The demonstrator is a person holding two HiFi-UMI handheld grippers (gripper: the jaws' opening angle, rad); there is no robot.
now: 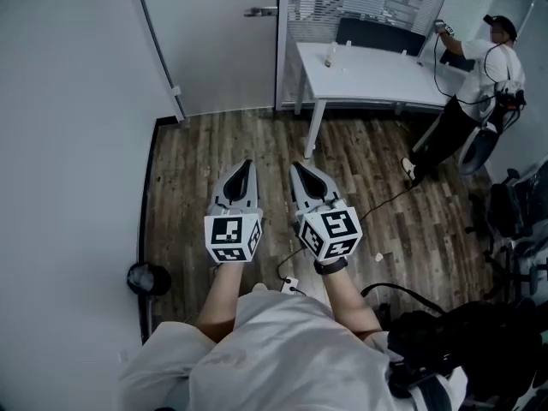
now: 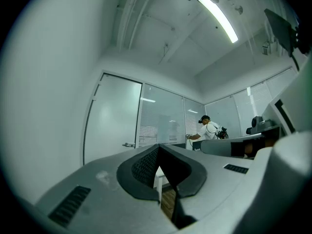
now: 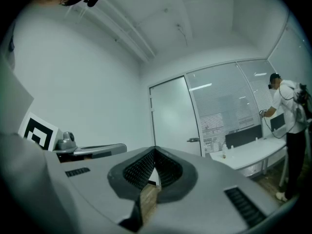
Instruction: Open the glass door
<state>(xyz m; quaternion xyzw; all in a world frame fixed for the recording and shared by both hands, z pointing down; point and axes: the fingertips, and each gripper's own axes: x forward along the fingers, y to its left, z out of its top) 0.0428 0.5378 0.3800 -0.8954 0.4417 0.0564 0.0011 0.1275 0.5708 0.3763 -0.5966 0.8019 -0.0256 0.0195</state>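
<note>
The frosted glass door (image 1: pixel 214 41) stands closed at the far end of the room, its metal lever handle (image 1: pixel 259 11) on its right edge. The door (image 2: pixel 109 121) and handle (image 2: pixel 128 144) show in the left gripper view, the door (image 3: pixel 173 116) and handle (image 3: pixel 193 140) in the right gripper view too. My left gripper (image 1: pixel 249 164) and right gripper (image 1: pixel 294 167) are held side by side over the wood floor, well short of the door, both pointing at it. Each has its tips meeting with nothing between them.
A white desk (image 1: pixel 377 75) stands right of the door against a glass wall with blinds. A person (image 1: pixel 471 92) works at its far right end. A white wall (image 1: pixel 68 144) runs along the left. Bags and chairs (image 1: pixel 505 221) crowd the right side. A cable (image 1: pixel 385 199) trails on the floor.
</note>
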